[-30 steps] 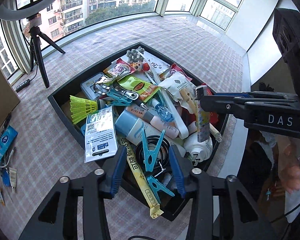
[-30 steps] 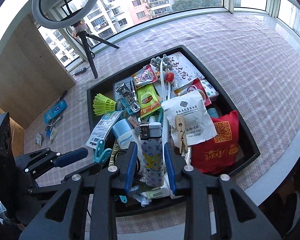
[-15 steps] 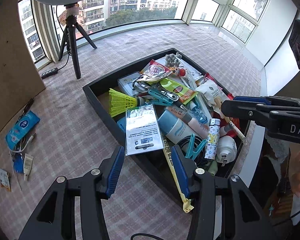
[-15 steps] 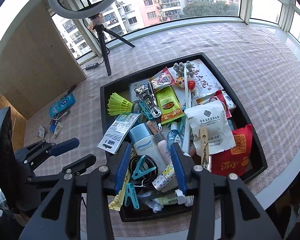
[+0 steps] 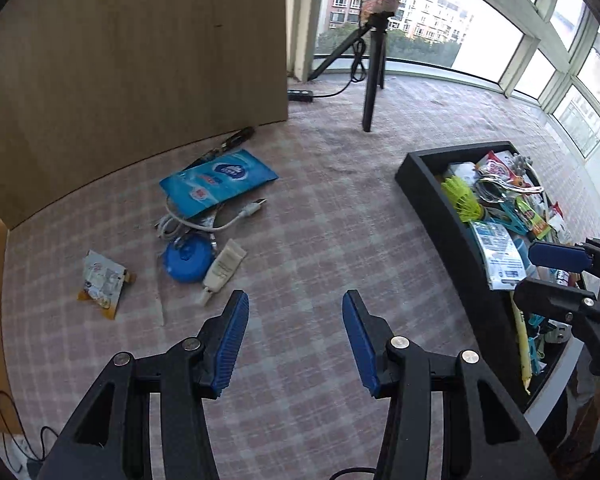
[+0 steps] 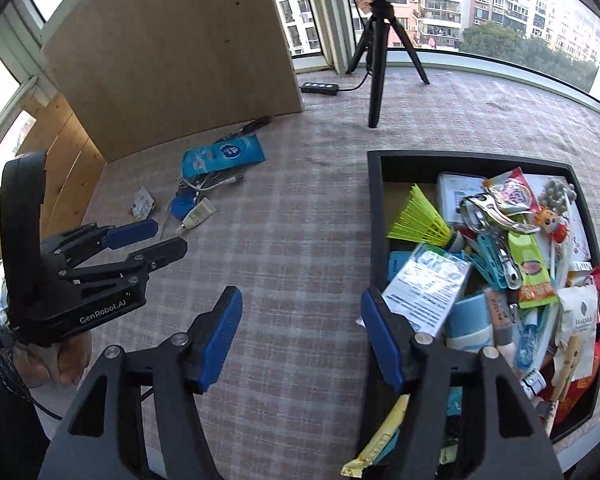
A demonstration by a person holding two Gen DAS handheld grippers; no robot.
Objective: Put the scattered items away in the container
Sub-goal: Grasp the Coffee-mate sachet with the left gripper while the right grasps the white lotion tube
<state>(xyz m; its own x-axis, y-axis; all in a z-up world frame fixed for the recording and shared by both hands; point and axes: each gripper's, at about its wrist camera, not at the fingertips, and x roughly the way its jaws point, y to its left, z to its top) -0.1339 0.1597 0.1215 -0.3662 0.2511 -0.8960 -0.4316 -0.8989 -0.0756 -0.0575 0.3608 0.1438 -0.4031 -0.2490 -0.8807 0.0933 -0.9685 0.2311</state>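
Both tongs gape wide and empty: left tongs [image 5: 295,340] low in frame, right tongs [image 6: 300,334] straddling the black tray's [image 6: 374,216] near wall. The stragglers lie left of centre: blue wipes pack [image 5: 216,182], white cable [image 5: 220,222], blue disc [image 5: 187,260], small tube [image 5: 223,270], snack sachet [image 5: 100,280]. All likely light; the tube looks stiffest, so pinch mid-body. The cable tangles underneath; a tripod [image 5: 374,80] stands beyond.

on the checked cloth we count one blue wipes pack [image 5: 218,182], one white cable [image 5: 216,222], one blue round disc [image 5: 187,260], one cream tube [image 5: 224,270] and one small sachet [image 5: 102,280]. we count one black tray [image 6: 374,216], its contents too heaped for a full tally; in it, one yellow shuttlecock [image 6: 418,220]. one tripod [image 6: 380,52]. one power strip [image 6: 320,88].
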